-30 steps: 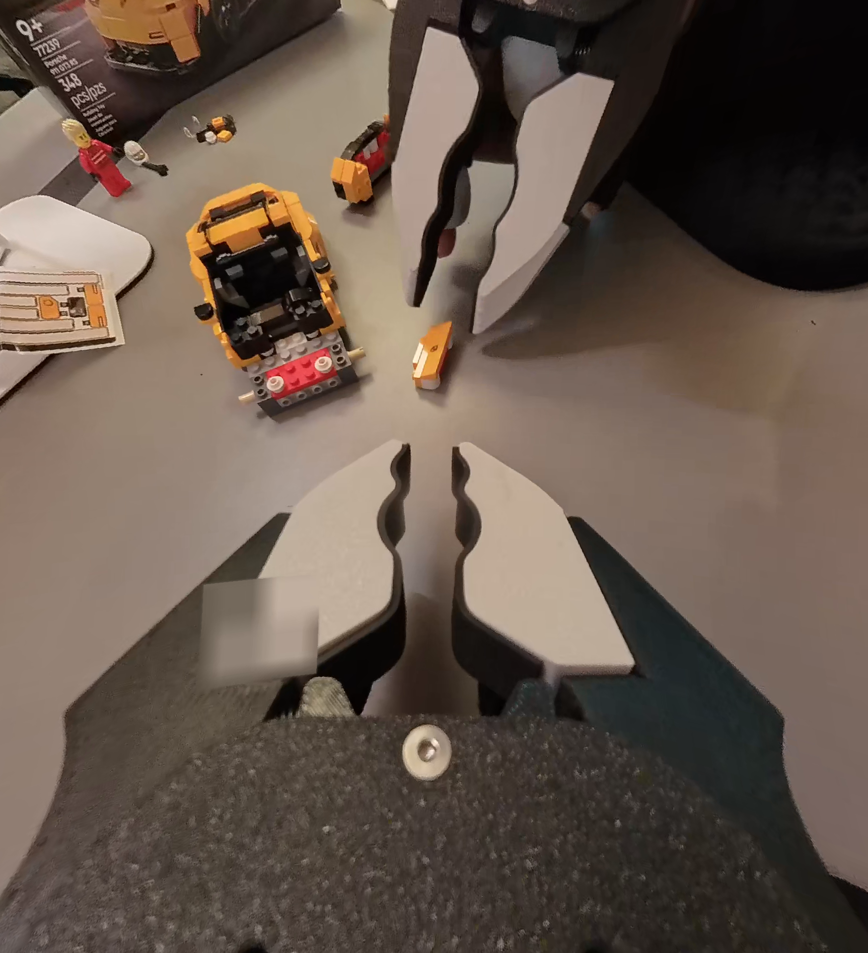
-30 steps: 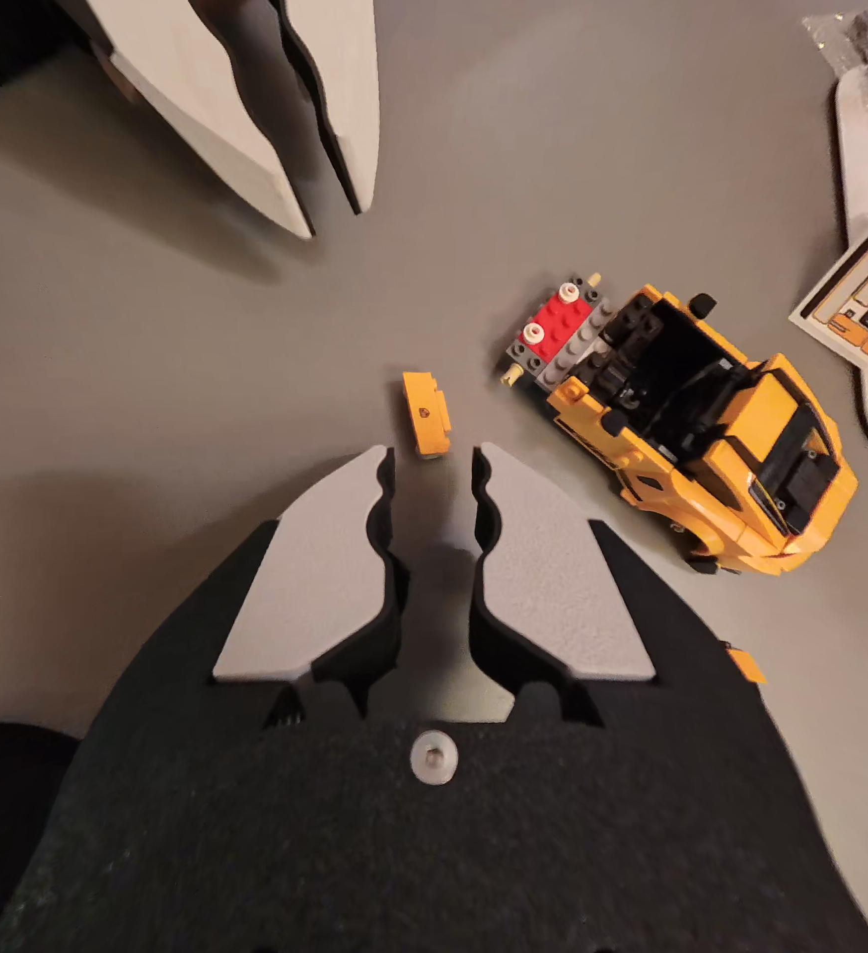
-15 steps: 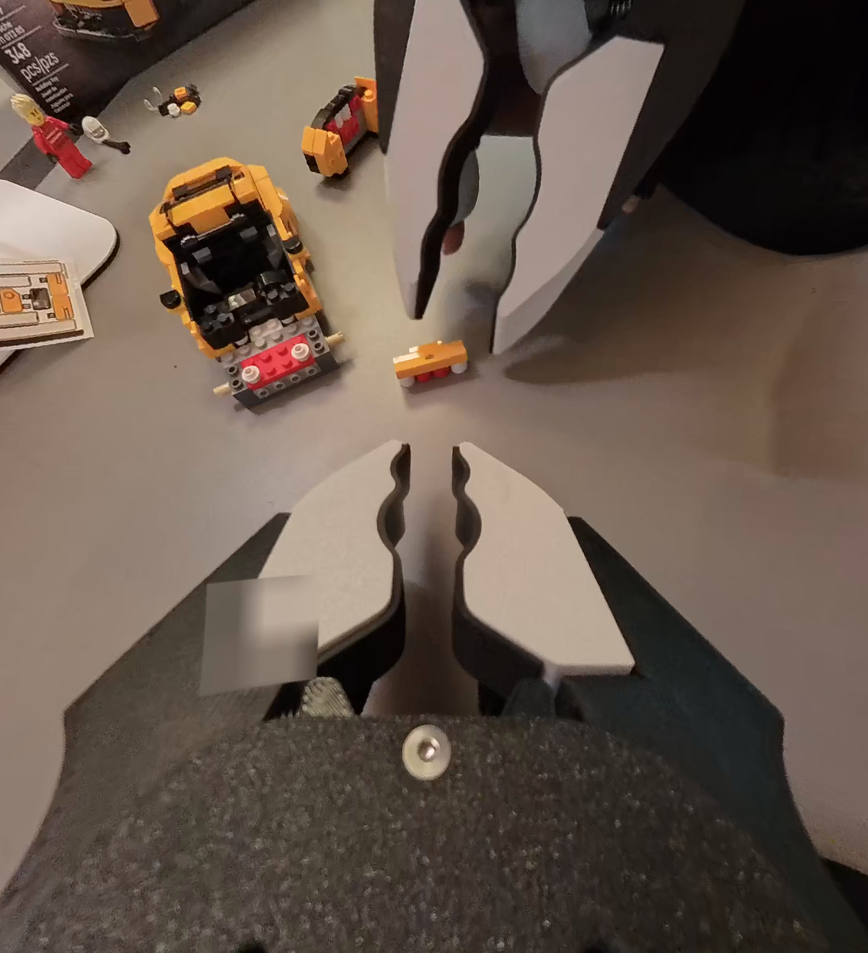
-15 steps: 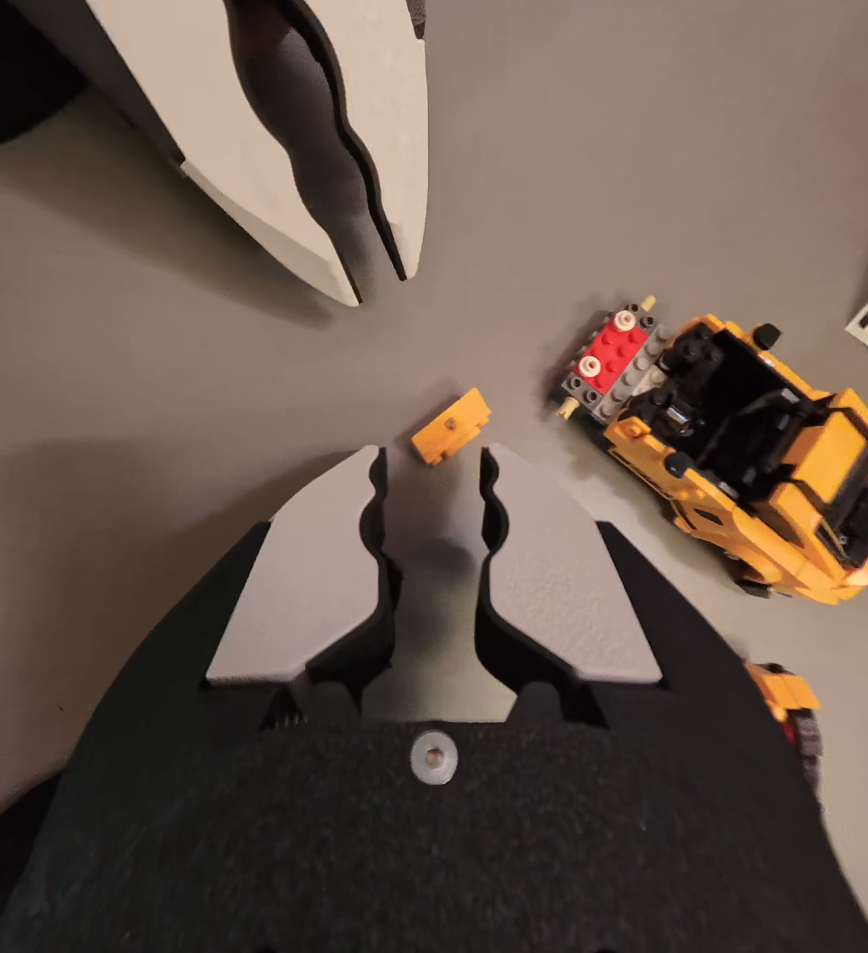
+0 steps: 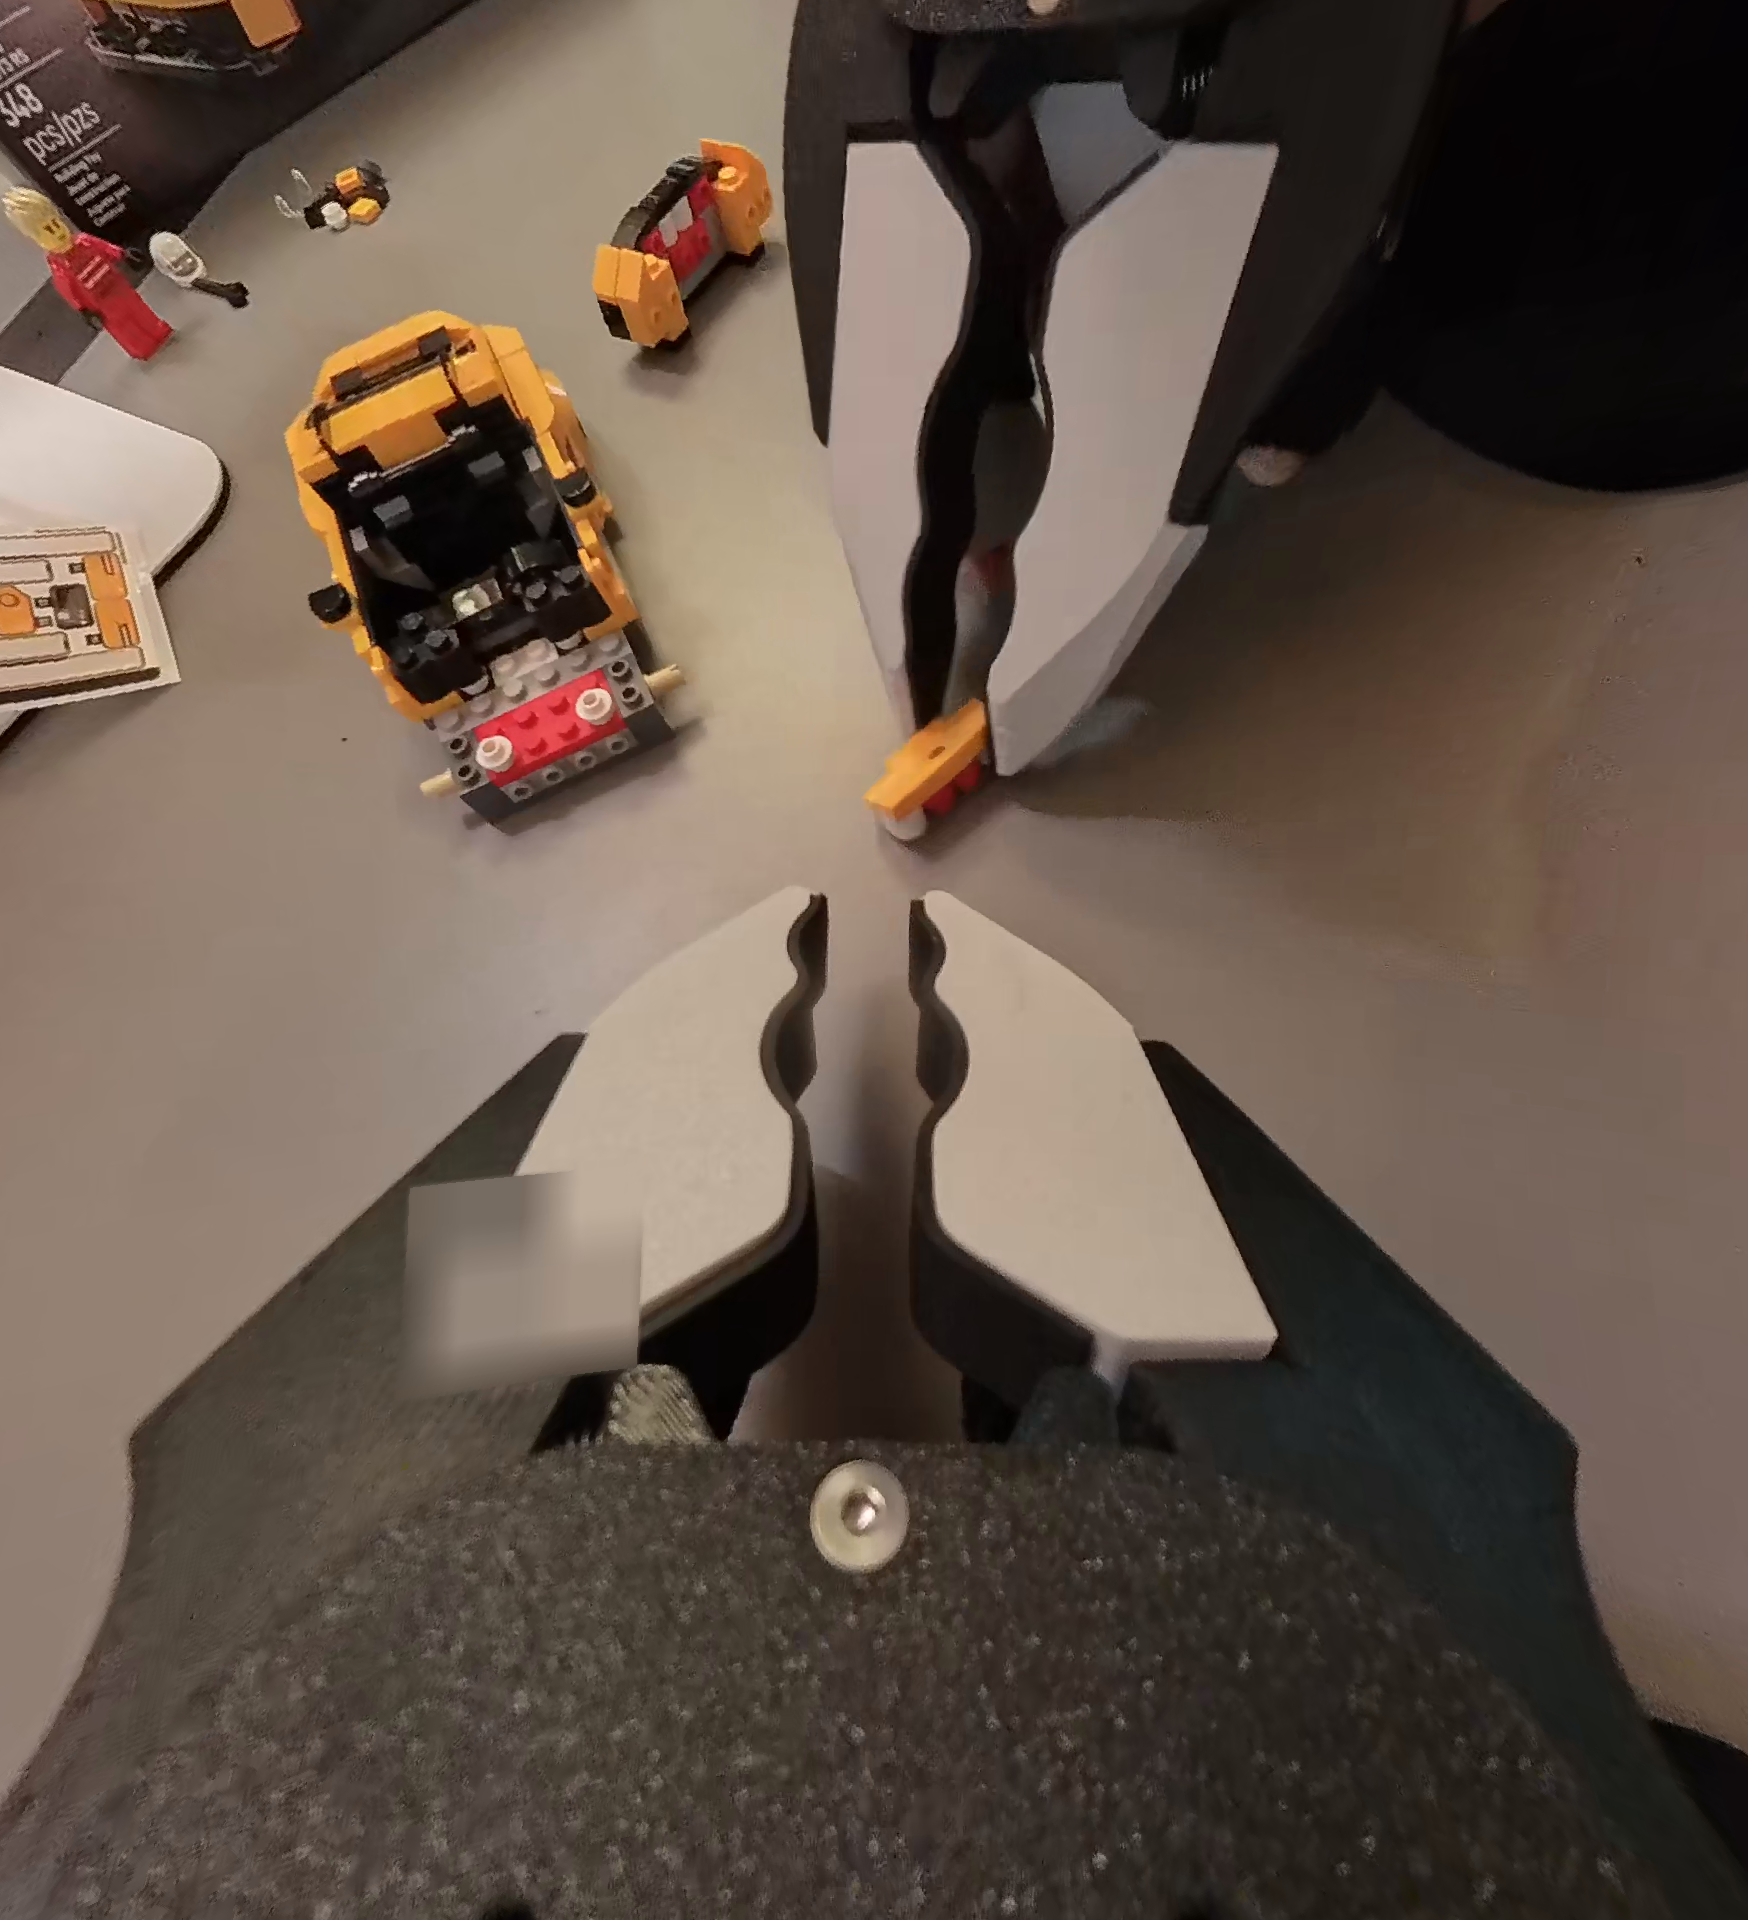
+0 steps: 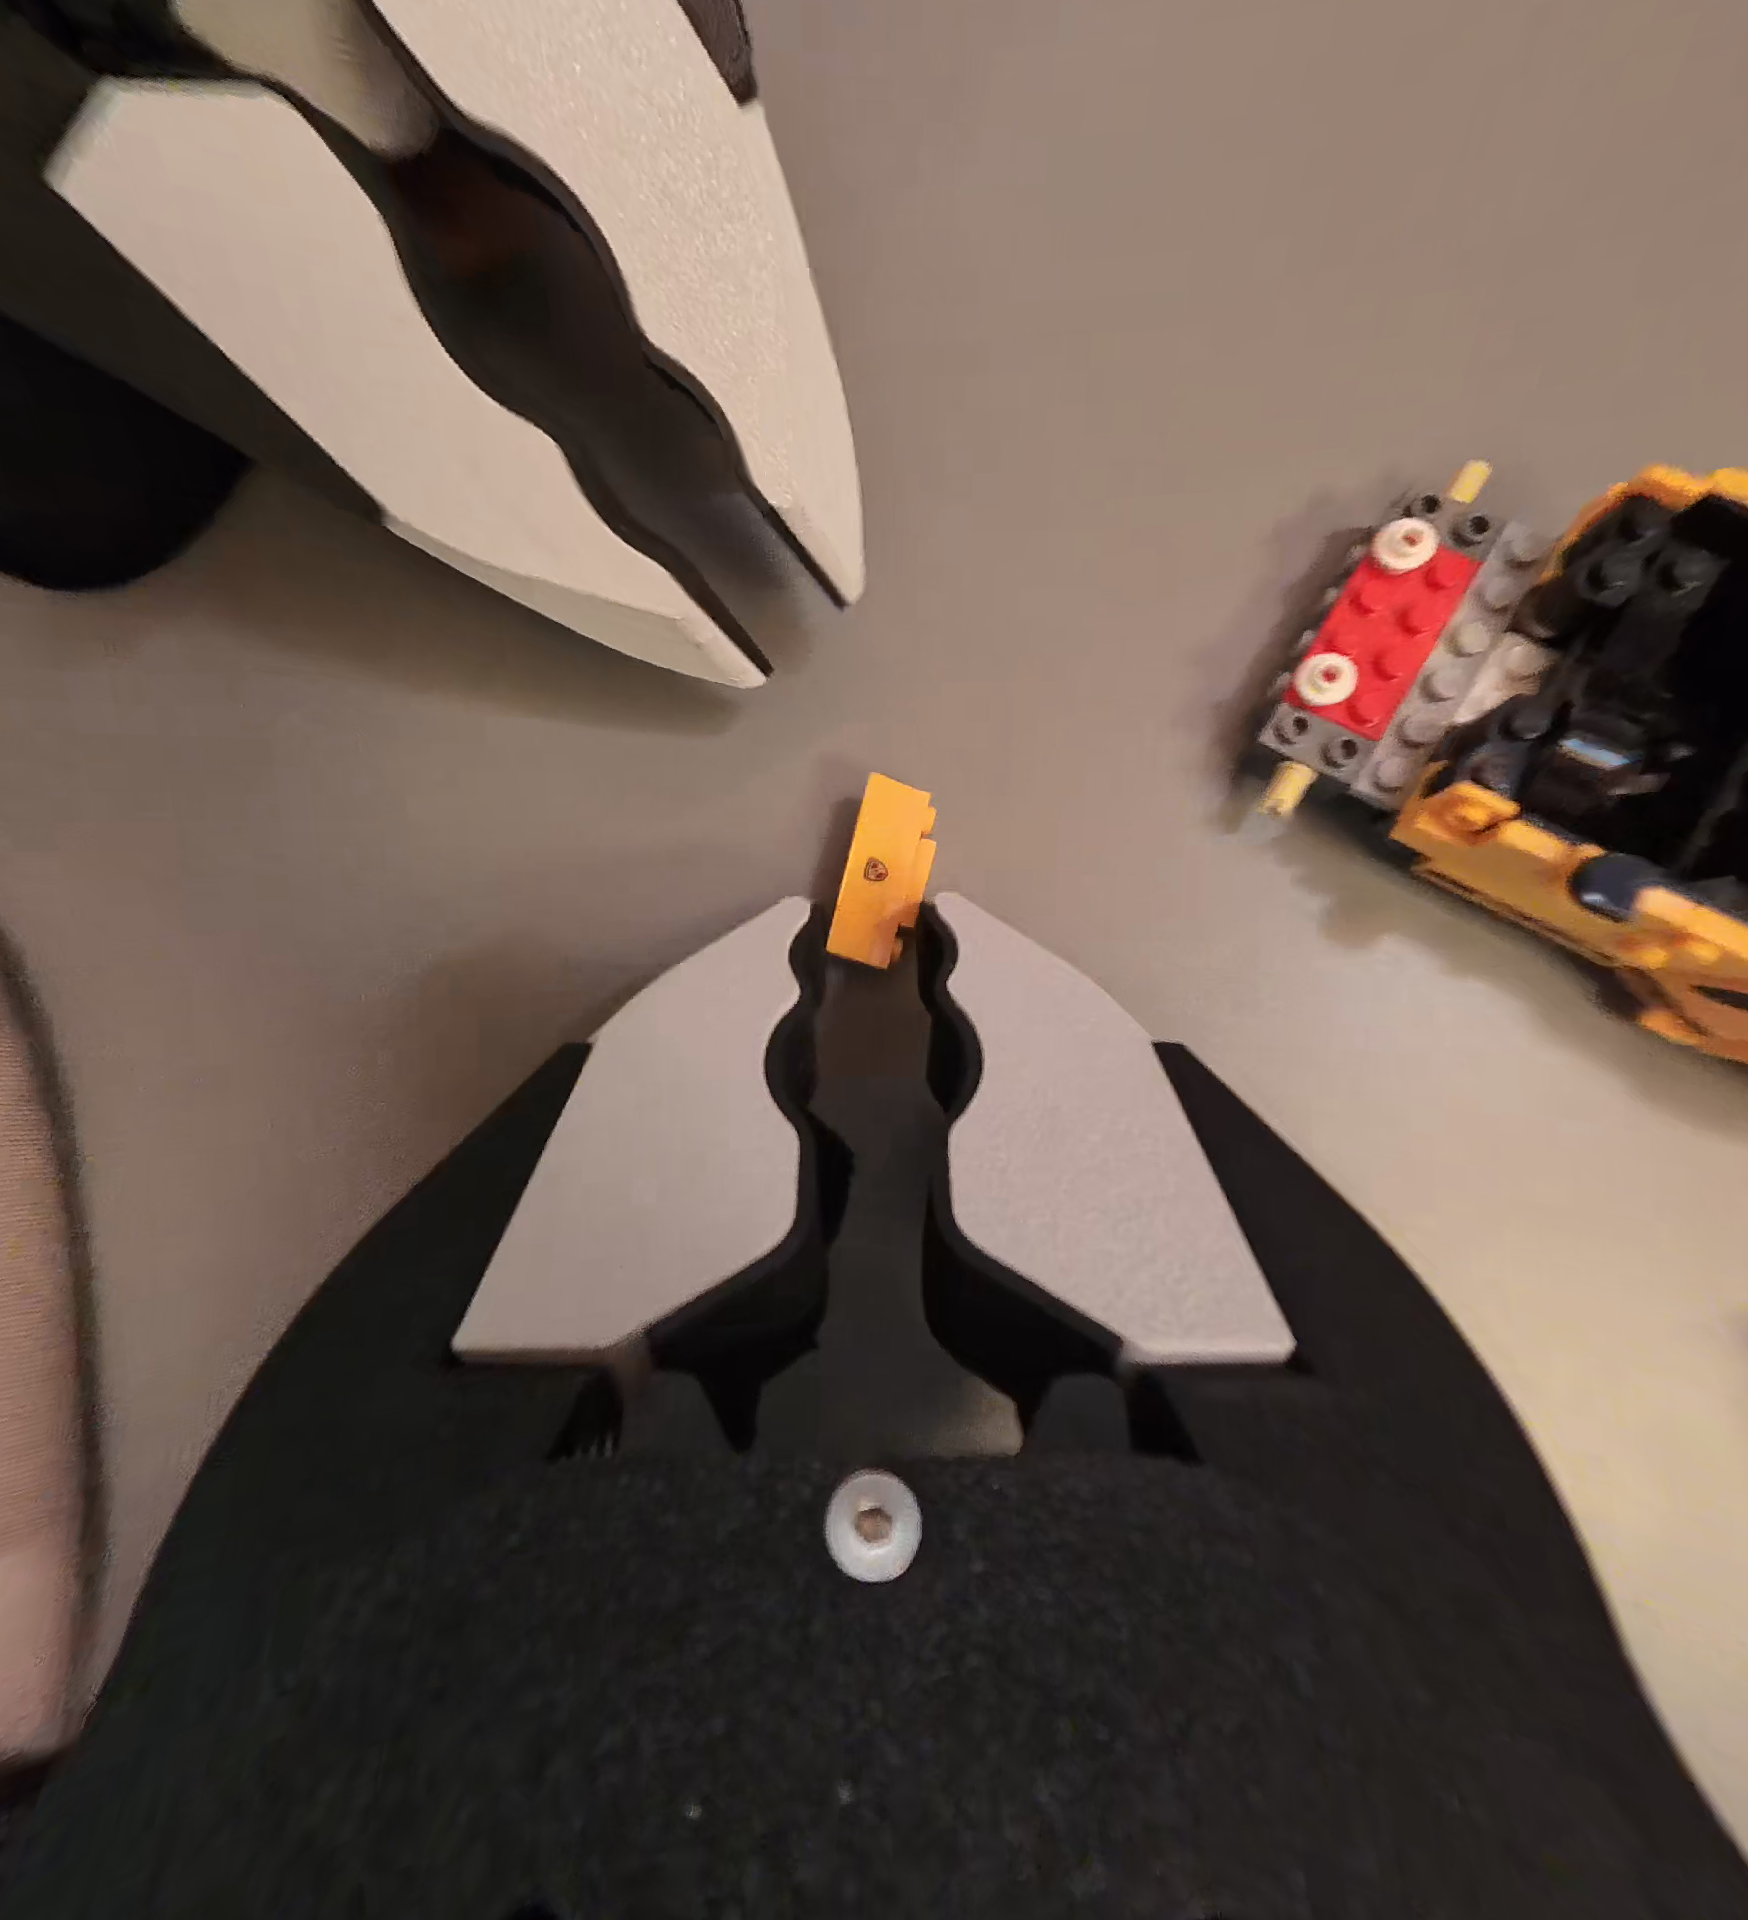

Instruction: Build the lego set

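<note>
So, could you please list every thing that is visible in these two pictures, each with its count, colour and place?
small lego piece: 1, orange, red and white below, on the table between the right claw's fingertips
lego car: 1, orange and black, red plate at its near end, unfinished, left of centre
car sub-assembly: 1, orange, black, red, beyond the car
minifigure: 1, red suit, far left
tiny loose parts: few, mixed colours, near the box
set box: 1, dark, top left
sticker sheet: 1, white and orange, left edge
table: 1, grey
left claw: 1, grey fingers, slightly apart, empty
right claw: 1, grey fingers, closing around the piece
</note>
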{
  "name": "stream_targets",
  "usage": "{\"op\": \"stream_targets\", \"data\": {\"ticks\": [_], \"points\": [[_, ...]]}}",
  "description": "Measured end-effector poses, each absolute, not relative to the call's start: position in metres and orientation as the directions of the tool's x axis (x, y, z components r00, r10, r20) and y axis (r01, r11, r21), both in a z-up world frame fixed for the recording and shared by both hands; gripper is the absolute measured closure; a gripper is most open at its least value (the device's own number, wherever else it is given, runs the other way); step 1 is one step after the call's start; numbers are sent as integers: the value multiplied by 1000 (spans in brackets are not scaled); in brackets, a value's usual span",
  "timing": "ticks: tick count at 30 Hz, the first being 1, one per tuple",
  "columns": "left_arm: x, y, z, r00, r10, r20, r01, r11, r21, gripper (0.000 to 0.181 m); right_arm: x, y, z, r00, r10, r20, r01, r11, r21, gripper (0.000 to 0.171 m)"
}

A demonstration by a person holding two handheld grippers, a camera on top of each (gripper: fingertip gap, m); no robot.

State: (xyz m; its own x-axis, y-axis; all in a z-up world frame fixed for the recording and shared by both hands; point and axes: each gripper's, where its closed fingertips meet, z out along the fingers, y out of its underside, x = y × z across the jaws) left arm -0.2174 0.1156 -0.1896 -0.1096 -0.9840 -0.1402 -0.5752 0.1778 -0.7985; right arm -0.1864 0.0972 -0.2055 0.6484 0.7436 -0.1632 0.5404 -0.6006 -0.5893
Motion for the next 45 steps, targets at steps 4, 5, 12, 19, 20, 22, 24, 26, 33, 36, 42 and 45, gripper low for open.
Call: {"op": "stream_targets", "data": {"ticks": [4,5,12,19,20,22,24,26,33,36,42,45], "points": [[-216,109,-189,-140,-980,-141,-563,196,-803,167,-197,87,-196,596,714,-367,433,-671,-602,155],[-215,107,-189,-151,-978,-146,-561,206,-801,166,-199,86,-195,588,711,-387,421,-677,-604,155],[-214,101,-192,-182,-969,-168,-568,243,-786,165,-201,81,-201,526,812,-252,542,-549,-636,155],[-214,76,-181,-303,-939,-161,-481,297,-825,162,-208,69,-200,487,814,-317,548,-567,-614,157],[-214,73,-181,-318,-936,-152,-477,297,-827,162,-208,69,-200,487,809,-328,541,-574,-614,157],[-215,71,-185,-332,-930,-156,-487,310,-817,162,-208,67,-199,476,812,-338,544,-574,-612,157],[-215,69,-191,-348,-924,-156,-507,326,-798,160,-212,61,-199,451,816,-362,551,-574,-607,157],[-214,64,-192,-371,-915,-158,-499,340,-797,158,-215,56,-198,427,809,-404,550,-587,-595,157],[-217,61,-199,-382,-922,-64,-553,284,-783,167,-209,61,-199,454,812,-365,556,-579,-596,149],[-218,68,-200,-323,-946,27,-598,182,-781,167,-200,70,-196,486,826,-285,561,-545,-623,147],[-219,75,-201,-263,-960,98,-628,93,-773,165,-198,68,-190,454,877,-154,611,-432,-663,149],[-219,77,-201,-252,-963,99,-630,86,-772,164,-204,70,-193,449,889,-92,638,-391,-663,149]]}}
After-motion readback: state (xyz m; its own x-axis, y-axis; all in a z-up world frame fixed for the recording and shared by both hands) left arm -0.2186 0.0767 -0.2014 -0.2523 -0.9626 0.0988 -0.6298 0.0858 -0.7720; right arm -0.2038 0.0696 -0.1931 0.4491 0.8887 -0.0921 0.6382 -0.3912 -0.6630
